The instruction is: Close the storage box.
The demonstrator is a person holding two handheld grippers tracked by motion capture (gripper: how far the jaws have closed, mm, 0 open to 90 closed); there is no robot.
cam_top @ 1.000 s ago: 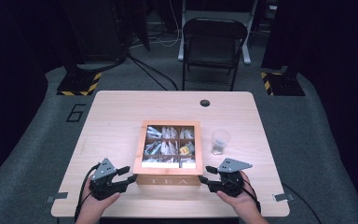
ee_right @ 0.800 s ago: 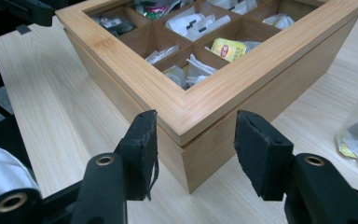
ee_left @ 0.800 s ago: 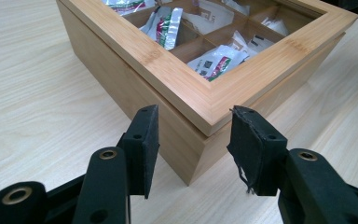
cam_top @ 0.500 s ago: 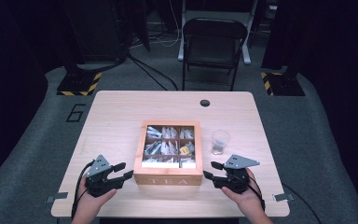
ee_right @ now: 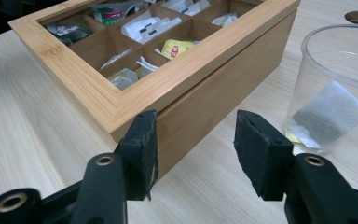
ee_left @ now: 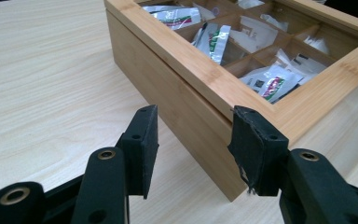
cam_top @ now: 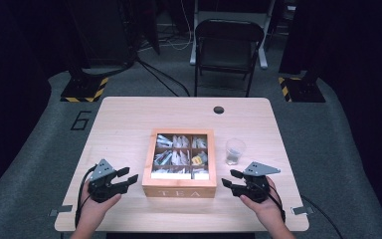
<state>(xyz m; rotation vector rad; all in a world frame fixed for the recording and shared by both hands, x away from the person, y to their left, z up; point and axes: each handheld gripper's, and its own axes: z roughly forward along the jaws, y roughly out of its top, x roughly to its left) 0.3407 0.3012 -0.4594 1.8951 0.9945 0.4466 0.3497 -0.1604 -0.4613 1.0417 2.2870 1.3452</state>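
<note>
At centre frame: tea box [cam_top: 179,172] | both hand-held grippers [cam_top: 126,178] [cam_top: 232,180] part-open, empty | approach corners squarely, grip evenly.

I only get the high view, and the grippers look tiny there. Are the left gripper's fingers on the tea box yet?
Observer: No. The left gripper is open. The tea box's near corner sits just ahead between its fingers, and neither finger is pressing on it.
Operator: And the right one?
Observer: The right gripper is open too. It is aimed at the box's other front corner and is not gripping it.
Operator: What's in the cup?
Observer: The clear cup holds one tea bag.
</note>
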